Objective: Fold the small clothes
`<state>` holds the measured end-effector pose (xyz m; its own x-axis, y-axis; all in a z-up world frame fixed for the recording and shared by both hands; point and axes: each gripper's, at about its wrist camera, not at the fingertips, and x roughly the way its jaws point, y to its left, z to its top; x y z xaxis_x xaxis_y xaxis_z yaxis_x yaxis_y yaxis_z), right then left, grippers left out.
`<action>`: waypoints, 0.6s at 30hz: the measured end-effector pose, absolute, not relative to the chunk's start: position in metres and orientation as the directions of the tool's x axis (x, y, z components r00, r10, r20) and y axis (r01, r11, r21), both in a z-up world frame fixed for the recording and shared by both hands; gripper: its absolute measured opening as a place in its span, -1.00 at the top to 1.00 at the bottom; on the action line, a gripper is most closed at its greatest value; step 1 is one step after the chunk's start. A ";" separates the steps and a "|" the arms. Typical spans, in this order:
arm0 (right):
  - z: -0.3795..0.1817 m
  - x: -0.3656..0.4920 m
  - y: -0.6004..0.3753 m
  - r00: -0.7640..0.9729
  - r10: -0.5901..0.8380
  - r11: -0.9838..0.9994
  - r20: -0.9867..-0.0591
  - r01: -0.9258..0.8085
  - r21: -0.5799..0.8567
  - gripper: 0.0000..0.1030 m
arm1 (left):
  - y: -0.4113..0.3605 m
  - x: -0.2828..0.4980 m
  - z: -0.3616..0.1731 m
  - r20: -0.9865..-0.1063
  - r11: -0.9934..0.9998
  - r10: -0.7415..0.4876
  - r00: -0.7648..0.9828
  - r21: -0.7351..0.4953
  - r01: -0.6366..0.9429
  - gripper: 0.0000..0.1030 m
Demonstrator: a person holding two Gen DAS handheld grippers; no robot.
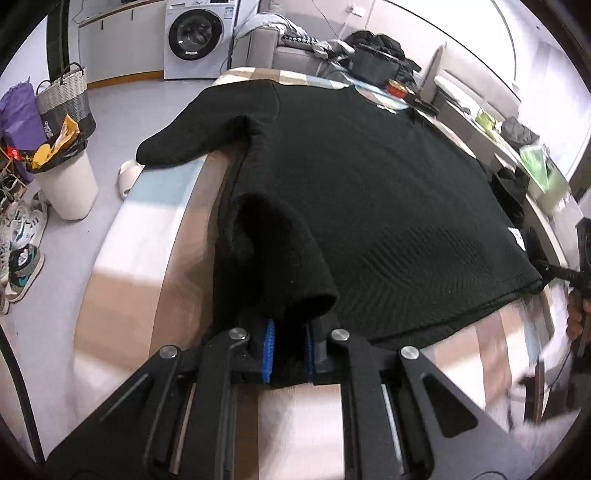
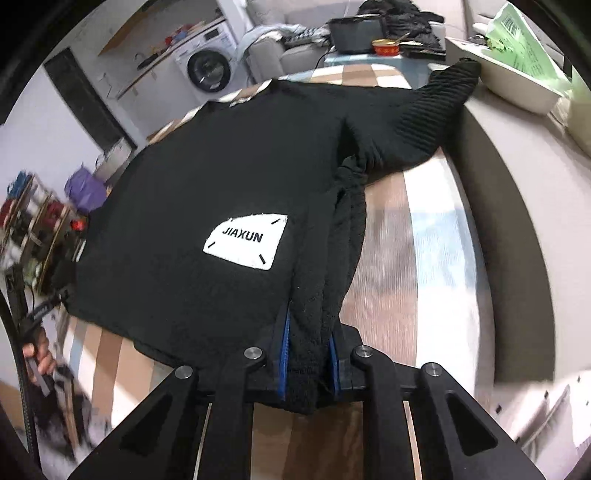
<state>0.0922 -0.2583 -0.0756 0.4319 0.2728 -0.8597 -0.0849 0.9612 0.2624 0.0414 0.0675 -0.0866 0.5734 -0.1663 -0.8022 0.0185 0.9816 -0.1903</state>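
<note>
Checked-cloth desk [image 1: 122, 291], centre frame, black sweater [image 1: 369, 177] spread flat. Washing machine [image 1: 195, 37] upper left. Left tongs [image 1: 290, 345], right tongs [image 2: 308, 360]: clamped on sweater's edges.

The black sweater [image 1: 362, 192] covers most of the counter [image 1: 122, 280], leaving bare checked strips along both side edges and the near edge. At the far edge stand a red tin [image 2: 386, 47] and a black bin [image 2: 356, 33]; a white tray [image 2: 517, 86] crowds the far right corner.
</note>
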 end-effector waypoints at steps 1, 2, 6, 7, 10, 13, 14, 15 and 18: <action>-0.074 0.083 -0.258 0.409 0.279 0.960 -0.869 -0.100 0.261 0.69 | 0.067 0.033 -0.085 -0.808 0.982 -0.169 0.564 -0.188 0.026 0.81; -0.073 0.074 -0.258 0.384 0.286 0.958 -0.878 -0.122 0.259 0.69 | 0.067 0.024 -0.083 -0.813 0.982 -0.173 0.556 -0.186 0.033 0.81; -0.068 0.053 -0.260 0.342 0.270 0.960 -0.900 -0.169 0.224 0.63 | 0.070 0.010 -0.076 -0.817 0.976 -0.201 0.541 -0.214 0.040 0.80; -0.066 0.055 -0.262 0.344 0.265 0.962 -0.901 -0.164 0.220 0.56 | 0.072 0.011 -0.074 -0.814 0.974 -0.208 0.543 -0.222 0.040 0.80; -0.056 0.055 -0.272 0.388 0.248 0.968 -0.888 -0.132 0.213 0.49 | 0.083 0.013 -0.063 -0.786 0.963 -0.235 0.571 -0.270 0.024 0.69; -0.029 0.058 -0.282 0.512 0.187 0.982 -0.838 -0.074 0.174 0.20 | 0.097 0.005 -0.049 -0.743 0.959 -0.222 0.631 -0.283 0.004 0.33; -0.020 0.060 -0.287 0.552 0.157 0.986 -0.819 -0.039 0.162 0.00 | 0.101 0.005 -0.044 -0.733 0.963 -0.196 0.651 -0.270 -0.015 0.27; -0.009 0.068 -0.294 0.603 0.119 0.988 -0.789 0.009 0.156 -0.05 | 0.105 0.007 -0.039 -0.724 0.965 -0.167 0.670 -0.259 -0.039 0.18; 0.001 0.093 -0.310 0.661 0.035 0.981 -0.750 0.119 0.151 -0.08 | 0.115 0.021 -0.027 -0.699 0.963 -0.124 0.705 -0.255 -0.084 -0.01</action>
<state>0.0933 -0.3100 0.0013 0.6608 0.0347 -0.7498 0.1193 0.9814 0.1505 0.0209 0.1154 -0.0274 0.7046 -0.1239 -0.6987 -0.0839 0.9632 -0.2554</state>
